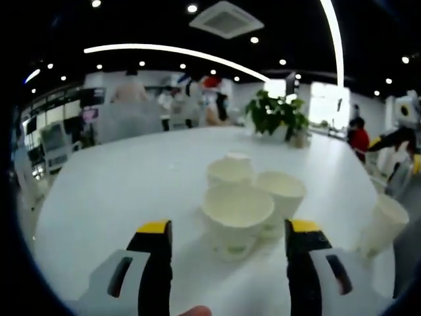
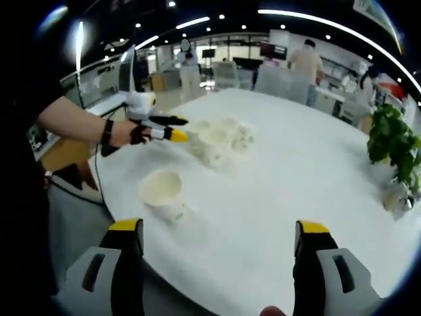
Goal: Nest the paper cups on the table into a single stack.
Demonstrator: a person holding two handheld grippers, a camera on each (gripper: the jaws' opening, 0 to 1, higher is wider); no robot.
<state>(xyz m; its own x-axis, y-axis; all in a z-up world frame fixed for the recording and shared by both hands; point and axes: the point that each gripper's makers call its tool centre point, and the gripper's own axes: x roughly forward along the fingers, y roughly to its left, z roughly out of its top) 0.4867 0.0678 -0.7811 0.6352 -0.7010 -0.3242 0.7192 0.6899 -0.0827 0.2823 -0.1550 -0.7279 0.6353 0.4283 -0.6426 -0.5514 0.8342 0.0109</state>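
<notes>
- On the white table [image 1: 118, 191], in the left gripper view: a cluster of three paper cups [image 1: 238, 209] upright and touching or nearly so, nearest one between and just beyond the spread jaws; a fourth, lone cup [image 1: 383, 224] well apart at the right, near the table edge.
- Left gripper [image 1: 230, 263]: wide open, nothing between the jaws, nothing touched; lined up on the nearest cup of the cluster.
- Step in hand, by judgement: approach for a first pick, no cup nested yet; all four standing singly.
- Next move, likely: forward over the near cup's wall, then a gentle close, thin paper prone to crush; neighbours close enough to be knocked.
- In the right gripper view, from the left: a person's hand [image 2: 122, 133] carrying the left gripper [image 2: 172, 129], yellow tips just beside the cluster [image 2: 217, 139].
- Nearer, left of centre: the lone cup [image 2: 162, 192], upright, mouth open, apart from the cluster.
- Right gripper [image 2: 218, 247]: wide open as well, empty, clear of every cup; lone cup ahead and slightly left of its jaw line.
- Potted plant [image 2: 393, 146] at the far right, out of the way.
</notes>
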